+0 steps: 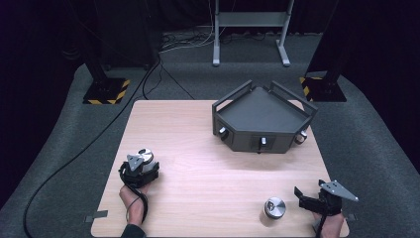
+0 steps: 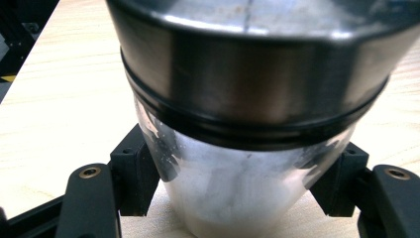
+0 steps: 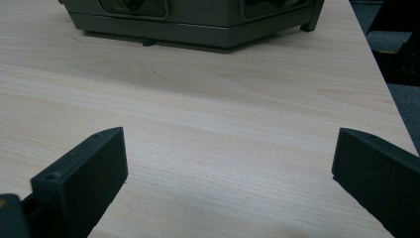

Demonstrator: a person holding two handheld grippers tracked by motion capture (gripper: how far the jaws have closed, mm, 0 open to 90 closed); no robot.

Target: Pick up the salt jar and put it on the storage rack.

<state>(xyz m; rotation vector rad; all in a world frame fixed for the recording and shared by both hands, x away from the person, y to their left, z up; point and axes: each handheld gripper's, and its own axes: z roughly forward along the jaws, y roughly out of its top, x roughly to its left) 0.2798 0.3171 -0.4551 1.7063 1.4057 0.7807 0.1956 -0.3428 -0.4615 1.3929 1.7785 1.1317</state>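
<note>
Your left gripper (image 1: 140, 171) clamps one upright jar (image 2: 247, 124). Your right gripper (image 1: 312, 197) stands wide apart, empty; the second jar (image 1: 274, 208) sits just left of it.

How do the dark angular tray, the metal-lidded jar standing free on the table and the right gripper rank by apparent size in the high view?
1. Dark angular tray, clearly largest.
2. Right gripper.
3. Metal-lidded jar, smallest, though it and the gripper are not far apart.

Left gripper (image 1: 140, 170) sits low at the near-left, jaws looking clamped, hand (image 1: 131, 201) behind it. Right gripper (image 1: 312, 197) near-right, jaws spread wide.
</note>
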